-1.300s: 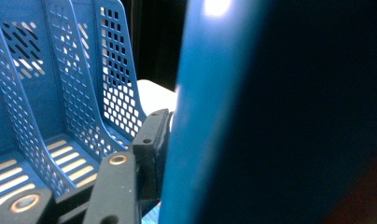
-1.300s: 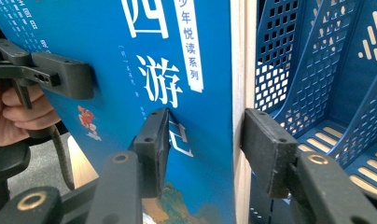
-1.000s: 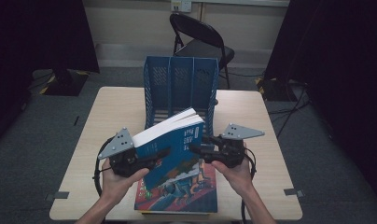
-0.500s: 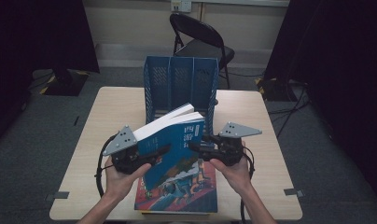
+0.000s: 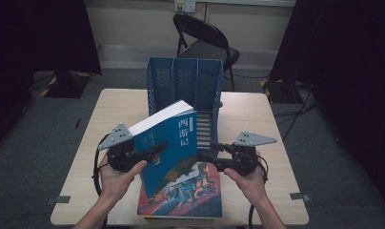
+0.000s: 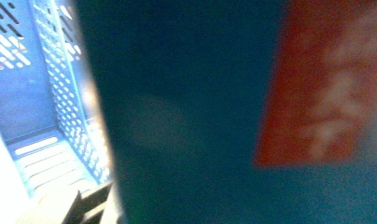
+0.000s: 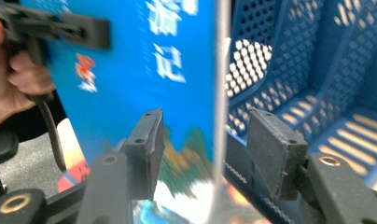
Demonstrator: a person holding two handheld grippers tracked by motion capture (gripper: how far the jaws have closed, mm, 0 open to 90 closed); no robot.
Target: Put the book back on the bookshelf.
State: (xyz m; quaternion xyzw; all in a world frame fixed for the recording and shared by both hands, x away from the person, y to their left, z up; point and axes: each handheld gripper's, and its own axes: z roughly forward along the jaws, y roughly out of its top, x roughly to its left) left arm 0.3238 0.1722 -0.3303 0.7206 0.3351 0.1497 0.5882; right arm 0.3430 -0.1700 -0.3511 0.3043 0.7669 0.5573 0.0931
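A blue book (image 5: pixel 174 143) with white characters on its cover is tilted up above the table, in front of the blue file rack (image 5: pixel 186 81). My left gripper (image 5: pixel 157 150) is shut on the book's left side; its jaws have just been closing on it. In the left gripper view the book's cover (image 6: pixel 200 116) is blurred and very close. My right gripper (image 7: pixel 207 149) is open: the book's right edge (image 7: pixel 214 70) lies between its pads (image 7: pixel 147 149) with a gap on each side. Its jaws have just been opening. In the high view the right gripper (image 5: pixel 202 156) sits at the book's lower right corner.
A second, colourful book (image 5: pixel 190 200) lies flat at the front edge of the wooden table (image 5: pixel 119 109), under the raised one. The rack has several upright slots open toward me. A black folding chair (image 5: pixel 205 38) stands beyond the table.
The raised book has tipped more upright, its cover now facing me. The right gripper's jaws have widened off the book's edge. Both hands stayed roughly in place.
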